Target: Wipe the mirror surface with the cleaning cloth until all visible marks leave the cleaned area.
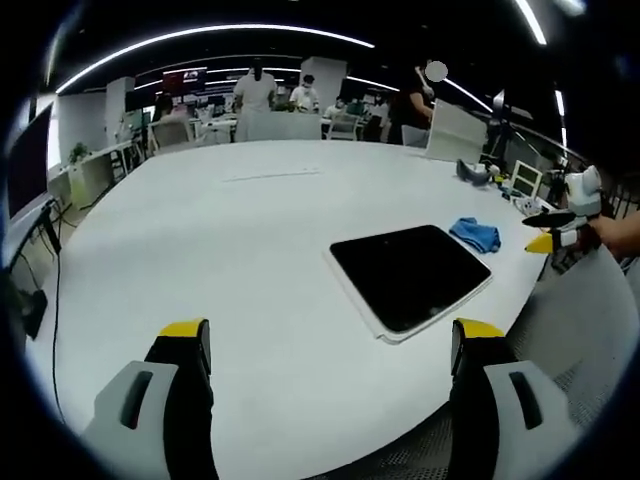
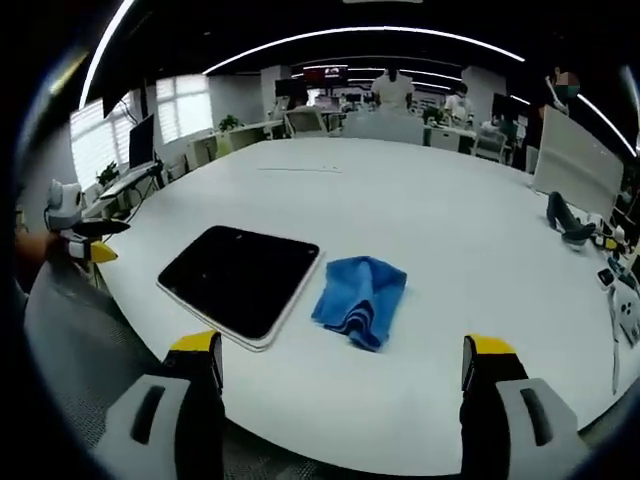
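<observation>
Left gripper view has the left gripper (image 1: 332, 345) low over a white round worktop (image 1: 230, 250), its two yellow-tipped jaws spread wide with nothing between them. One mirror (image 1: 411, 275), a dark rounded rectangle in a pale frame, lies flat near the worktop's edge, and one blue cloth (image 1: 475, 234) sits crumpled just beside its far corner. The right gripper (image 1: 548, 241) shows at the right of this view, off the worktop's edge, held by a hand (image 1: 615, 232); whether its jaws are parted cannot be told from here. In the right gripper view the right gripper (image 2: 354, 358) hangs released, jaws wide apart and holding nothing, with the cloth (image 2: 362, 298) ahead between them, lying on the worktop (image 2: 440, 210) and just beside the mirror (image 2: 242, 278); whether they touch I cannot tell. The left gripper (image 2: 98, 250) appears at the left edge of this view. A dark object (image 2: 566, 220) lies on the worktop further right, too small to identify, with a few small items near the edge. A white board (image 2: 578, 163) stands upright behind it. No containers are seen, and no writing is legible. People stand at desks far behind.
</observation>
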`<state>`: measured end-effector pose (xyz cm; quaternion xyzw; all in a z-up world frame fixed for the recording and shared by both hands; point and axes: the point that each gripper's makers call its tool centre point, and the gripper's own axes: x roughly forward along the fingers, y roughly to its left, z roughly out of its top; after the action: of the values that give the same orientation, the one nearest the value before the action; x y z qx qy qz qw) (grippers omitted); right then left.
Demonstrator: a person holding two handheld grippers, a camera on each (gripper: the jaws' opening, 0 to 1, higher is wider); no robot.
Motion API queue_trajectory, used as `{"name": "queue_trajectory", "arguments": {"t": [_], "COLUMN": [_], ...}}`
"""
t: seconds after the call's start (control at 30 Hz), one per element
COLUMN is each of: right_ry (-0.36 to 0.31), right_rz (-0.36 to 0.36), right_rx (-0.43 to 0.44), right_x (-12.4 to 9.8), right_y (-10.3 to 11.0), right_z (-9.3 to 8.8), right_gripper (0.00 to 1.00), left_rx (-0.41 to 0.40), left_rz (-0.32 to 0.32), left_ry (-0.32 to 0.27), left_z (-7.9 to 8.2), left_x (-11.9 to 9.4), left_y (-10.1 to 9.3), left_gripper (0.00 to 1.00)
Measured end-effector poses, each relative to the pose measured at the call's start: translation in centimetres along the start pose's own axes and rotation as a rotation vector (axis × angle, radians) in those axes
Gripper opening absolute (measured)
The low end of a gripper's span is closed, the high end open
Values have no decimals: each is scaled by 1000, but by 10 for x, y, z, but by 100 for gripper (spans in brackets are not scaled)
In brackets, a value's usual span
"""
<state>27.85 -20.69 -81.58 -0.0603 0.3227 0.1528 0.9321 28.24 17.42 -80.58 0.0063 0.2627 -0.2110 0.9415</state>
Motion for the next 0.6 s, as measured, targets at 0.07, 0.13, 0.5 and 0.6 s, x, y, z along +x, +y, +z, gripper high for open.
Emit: {"name": "queue_trajectory", "arguments": {"t": [0.07, 0.13, 0.5, 0.6], "right_ry": [-15, -22, 22, 27], "right_rz": [22, 71, 64, 75], "right_rx": [25, 70, 120, 74], "right_x": [1, 4, 11, 13], "right_y": [5, 19, 24, 32], "right_z": [5, 8, 0, 1], "right_gripper": [99, 99, 92, 98], "left_rx": [-12, -17, -27, -13], "left_rz": [0, 1, 46, 37], "left_ry": [-5, -10, -42, -43], "left_z": [0, 0, 6, 7], "left_x": [0, 1, -2, -1], "left_y": [0, 1, 8, 6], "left_gripper": [99, 99, 99, 99]}}
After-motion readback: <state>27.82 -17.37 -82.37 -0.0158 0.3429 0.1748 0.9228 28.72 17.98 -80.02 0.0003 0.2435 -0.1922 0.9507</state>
